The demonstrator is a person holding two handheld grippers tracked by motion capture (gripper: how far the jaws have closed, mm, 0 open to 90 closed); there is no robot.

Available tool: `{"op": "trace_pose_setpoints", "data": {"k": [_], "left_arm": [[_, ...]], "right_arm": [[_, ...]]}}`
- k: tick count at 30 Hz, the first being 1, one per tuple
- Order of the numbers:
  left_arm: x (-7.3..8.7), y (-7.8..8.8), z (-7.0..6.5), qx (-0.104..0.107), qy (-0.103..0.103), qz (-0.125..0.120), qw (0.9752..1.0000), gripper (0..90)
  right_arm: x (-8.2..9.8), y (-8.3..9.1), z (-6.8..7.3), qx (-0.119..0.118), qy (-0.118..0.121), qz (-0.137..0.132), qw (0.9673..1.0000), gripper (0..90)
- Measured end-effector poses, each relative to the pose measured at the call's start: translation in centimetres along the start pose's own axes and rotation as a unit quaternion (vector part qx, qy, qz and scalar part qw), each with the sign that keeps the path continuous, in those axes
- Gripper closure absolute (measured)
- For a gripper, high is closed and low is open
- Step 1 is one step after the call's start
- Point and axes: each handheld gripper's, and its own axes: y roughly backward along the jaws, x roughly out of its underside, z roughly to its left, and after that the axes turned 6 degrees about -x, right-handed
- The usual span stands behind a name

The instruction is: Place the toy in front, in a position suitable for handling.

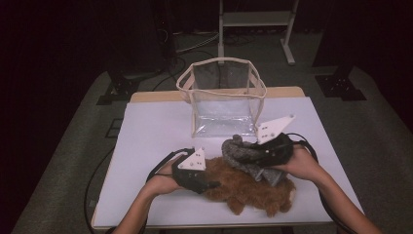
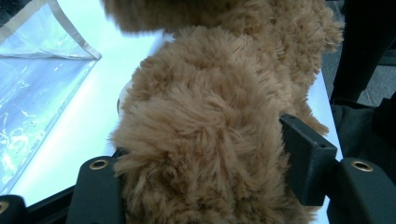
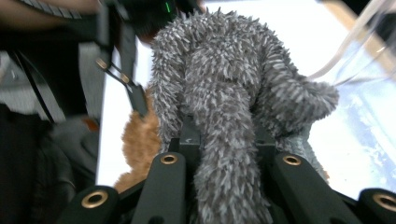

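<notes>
A brown plush toy (image 1: 248, 190) lies on the white table (image 1: 156, 141) near its front edge. My left gripper (image 1: 207, 184) comes in from the left and is shut on its fur; in the left gripper view the black jaws (image 2: 201, 158) squeeze the brown plush toy (image 2: 210, 116) from both sides. A grey plush toy (image 1: 243, 153) hangs over the brown one, held by my right gripper (image 1: 265, 153). In the right gripper view the jaws (image 3: 224, 144) pinch the grey plush toy (image 3: 224, 84), with the brown plush toy (image 3: 140, 140) lower left.
An open clear plastic bag (image 1: 224, 97) with a beige rim stands upright at the back middle of the table; its wall (image 2: 37, 84) shows at the left of the left gripper view. Cables trail off the table's left and right edges. Dark floor and stands surround the table.
</notes>
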Motion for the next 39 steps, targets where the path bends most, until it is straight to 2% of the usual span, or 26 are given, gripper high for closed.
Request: {"op": "trace_pose_setpoints", "data": {"k": [2,4,6,9,14,16,18,19,22,24,27,30,33,35,37,39], "left_arm": [[0.1,0.0,-0.1,0.001,0.001,-0.002,1.0,36.0],[0.2,0.0,-0.1,-0.001,-0.001,-0.003,1.0,36.0],[0.3,0.0,0.0,0.0,0.003,-0.004,1.0,36.0],[0.1,-0.1,0.1,-0.001,0.004,-0.007,1.0,36.1],[-0.5,-0.5,0.0,-0.003,-0.007,-0.004,1.0,36.4],[-0.6,-0.7,-0.1,-0.003,-0.008,-0.007,0.9999,36.4],[-0.6,-0.7,-0.1,-0.003,-0.01,-0.002,0.9999,36.4],[-0.5,-0.7,-0.1,-0.004,-0.011,0.0,0.9999,36.4],[0.0,-0.6,0.0,-0.001,-0.001,-0.01,0.9999,36.4],[0.1,-0.5,0.2,0.0,-0.001,-0.012,0.9999,36.4],[0.0,-0.6,0.3,0.002,-0.001,-0.013,0.9999,36.6],[-0.3,-0.7,0.0,0.0,-0.009,-0.01,0.9999,36.9],[-0.5,-0.7,-0.3,-0.003,-0.024,-0.001,0.9997,36.8],[-0.3,-0.5,-0.4,-0.003,-0.023,0.0,0.9997,36.8],[-0.1,-0.5,-0.2,-0.001,-0.02,-0.004,0.9998,36.9],[0.1,-0.5,-0.2,0.001,-0.015,-0.009,0.9998,37.0]], "right_arm": [[0.4,-1.1,-0.4,-0.001,-0.001,0.026,0.9997,72.8],[1.6,-1.7,-0.9,-0.001,-0.012,0.047,0.9988,72.9],[3.1,-1.5,-1.4,-0.007,-0.043,0.031,0.9986,73.0],[3.9,-0.5,-1.3,-0.001,-0.056,0.019,0.9983,72.9],[1.9,-0.3,-0.8,-0.005,-0.037,0.008,0.9993,72.6],[0.9,-1.3,-0.9,-0.016,-0.031,0.008,0.9994,72.6],[0.2,-2.7,-1.2,-0.025,-0.027,0.023,0.999,72.7],[0.2,-3.5,-1.4,-0.03,-0.029,0.029,0.9987,72.7],[0.9,-4.0,-2.1,-0.041,-0.042,0.025,0.998,72.8],[1.7,-3.5,-2.3,-0.029,-0.047,0.037,0.9978,73.0],[2.7,-2.4,-2.4,-0.018,-0.056,0.034,0.9977,73.1],[2.3,-2.1,-2.2,-0.017,-0.055,0.03,0.9979,73.0],[0.9,-3.4,-2.1,-0.02,-0.041,0.039,0.9982,73.0],[0.3,-4.2,-2.3,-0.02,-0.031,0.047,0.9982,73.0],[0.3,-4.4,-2.5,-0.026,-0.036,0.048,0.9978,73.0],[0.7,-4.1,-2.6,-0.021,-0.038,0.054,0.9976,73.0]]}}
